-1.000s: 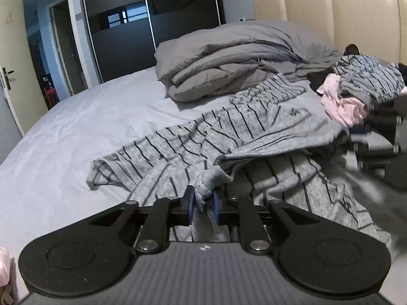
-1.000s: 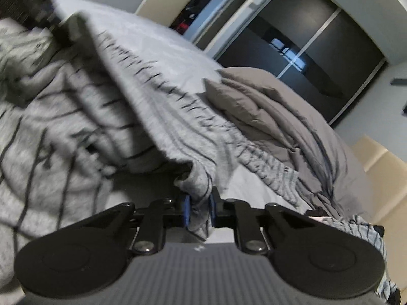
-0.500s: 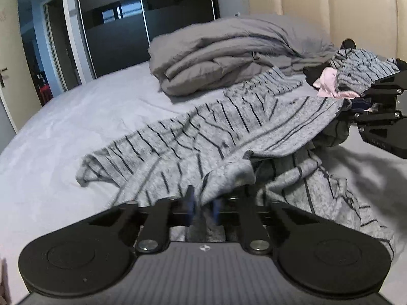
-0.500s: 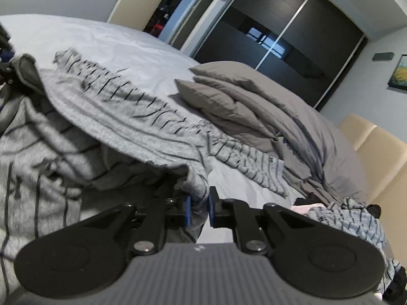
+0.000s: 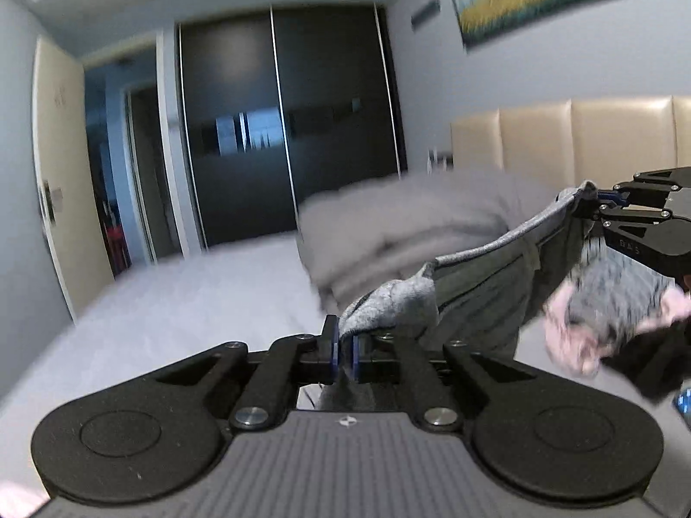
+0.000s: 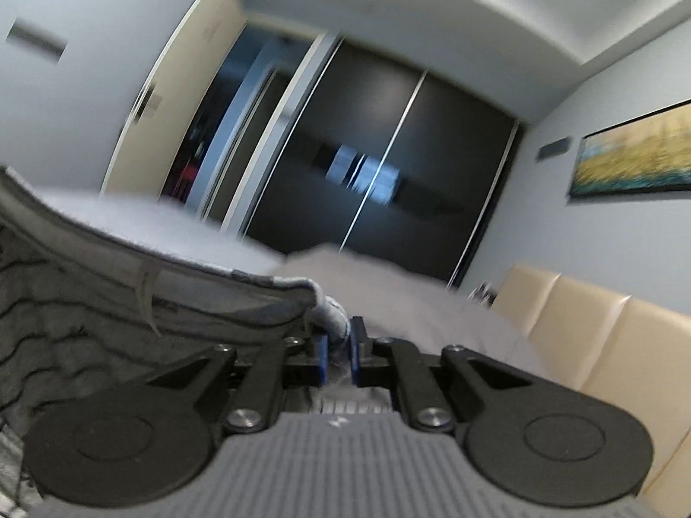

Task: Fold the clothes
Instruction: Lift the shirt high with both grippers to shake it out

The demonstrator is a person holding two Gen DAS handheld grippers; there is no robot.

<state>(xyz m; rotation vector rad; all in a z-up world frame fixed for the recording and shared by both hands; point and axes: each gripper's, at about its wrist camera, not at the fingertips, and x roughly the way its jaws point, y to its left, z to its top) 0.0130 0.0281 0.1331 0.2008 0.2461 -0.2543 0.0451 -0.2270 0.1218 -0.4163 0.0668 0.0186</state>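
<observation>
A grey garment with thin black stripes (image 5: 488, 276) hangs in the air between my two grippers, its top edge stretched between them. My left gripper (image 5: 343, 352) is shut on one end of that edge. My right gripper (image 6: 337, 352) is shut on the other end, and it also shows in the left wrist view (image 5: 598, 209) at the right. In the right wrist view the striped garment (image 6: 86, 302) drops away to the left. The bed below the garment is mostly hidden.
A bunched grey duvet (image 5: 410, 233) lies on the white bed (image 5: 194, 302). A heap of pink and grey clothes (image 5: 604, 319) sits at the right. A beige padded headboard (image 5: 583, 138), dark sliding wardrobe doors (image 5: 280, 129) and an open doorway (image 5: 116, 164) stand behind.
Both grippers have lifted the striped garment off the bed and risen. The views now tilt up toward the wardrobe and walls, and the garment hangs between the grippers.
</observation>
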